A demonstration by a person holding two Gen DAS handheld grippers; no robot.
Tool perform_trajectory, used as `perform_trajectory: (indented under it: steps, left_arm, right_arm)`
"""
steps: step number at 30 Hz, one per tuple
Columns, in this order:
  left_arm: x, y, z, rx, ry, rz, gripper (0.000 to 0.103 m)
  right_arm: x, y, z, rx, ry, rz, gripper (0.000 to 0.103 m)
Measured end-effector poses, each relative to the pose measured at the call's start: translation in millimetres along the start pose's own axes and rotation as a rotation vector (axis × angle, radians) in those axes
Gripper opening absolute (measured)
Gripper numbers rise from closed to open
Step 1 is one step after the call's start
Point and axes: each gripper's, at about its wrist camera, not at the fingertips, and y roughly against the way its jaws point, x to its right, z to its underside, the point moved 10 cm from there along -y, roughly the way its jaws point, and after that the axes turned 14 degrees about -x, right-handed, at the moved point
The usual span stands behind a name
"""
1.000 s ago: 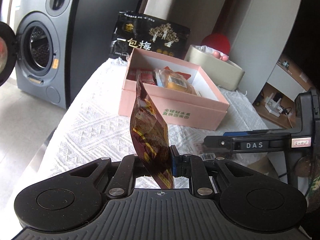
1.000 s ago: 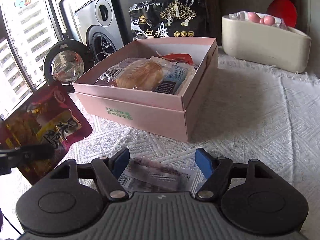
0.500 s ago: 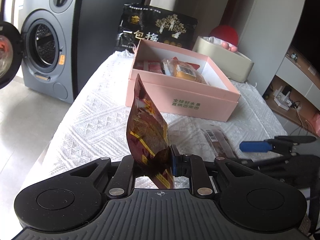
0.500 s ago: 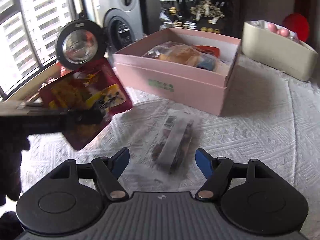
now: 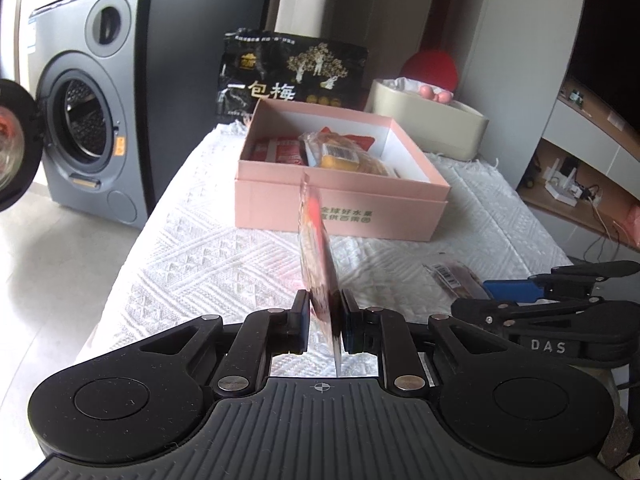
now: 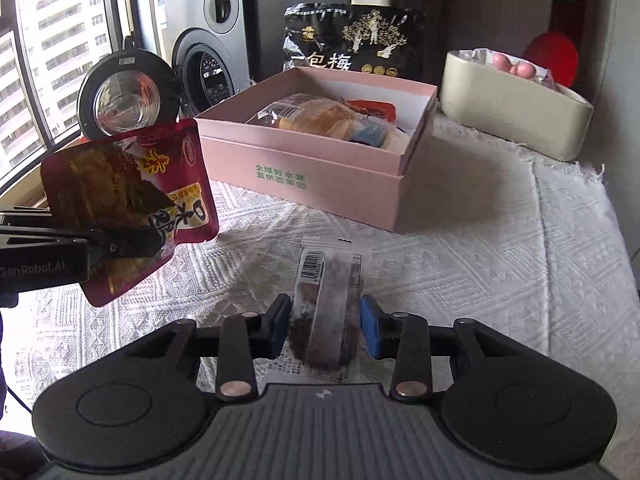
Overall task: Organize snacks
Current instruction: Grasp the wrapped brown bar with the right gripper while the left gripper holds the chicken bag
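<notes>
My left gripper [image 5: 325,322] is shut on a red snack pouch [image 5: 318,248], held edge-on above the white cloth; the pouch also shows in the right wrist view [image 6: 128,204]. A pink box [image 5: 340,208] holding several snack packs stands ahead, also in the right wrist view [image 6: 320,168]. My right gripper [image 6: 325,326] is open, its blue pads on either side of a clear packet of dark snack [image 6: 328,312] lying on the cloth. That packet shows at the right in the left wrist view [image 5: 454,278].
A black snack bag [image 5: 292,76] leans behind the box. A beige tub [image 5: 432,126] with pink balls stands at the back right. A washing machine [image 5: 92,128] with its door open is to the left. The white cloth [image 6: 500,260] covers the table.
My right gripper has moved forward over the clear packet and narrowed around it. My left gripper has turned the red pouch edge-on and shifted toward the box.
</notes>
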Motion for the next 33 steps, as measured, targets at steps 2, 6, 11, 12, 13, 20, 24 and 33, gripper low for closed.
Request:
perform_trajectory:
  steps: [2,6,11,12,13,20,24,33]
  left_arm:
    - [12,12,-1,0.021,-0.035,0.041,0.019]
    - [35,37,-13,0.077,-0.064,0.169,0.015]
    - [43,56,-39,0.186,-0.108,0.127,0.012]
    - [42,54,-41,0.175,-0.106,0.12,0.012]
    - [42,51,-39,0.163,-0.106,0.115,0.012]
    - [18,32,-21,0.099,-0.067,0.12,0.016]
    - [11,29,-12,0.068,-0.091,0.168,0.022]
    - [32,-5,23,0.033,-0.175,0.17,0.025]
  right_arm:
    - [10,18,2,0.031,-0.023,-0.002,0.037]
    - [29,61,-3,0.125,-0.059,0.006,0.037]
    - [43,107,-15,0.254,-0.076,0.016,0.037]
    - [45,111,-15,0.265,-0.08,0.017,0.037]
    - [46,113,-15,0.271,-0.082,0.017,0.037]
    - [37,65,5,0.156,-0.064,0.0,0.037]
    - [23,28,14,0.068,-0.052,-0.034,0.037]
    - [9,-2,24,0.004,-0.018,-0.012,0.039]
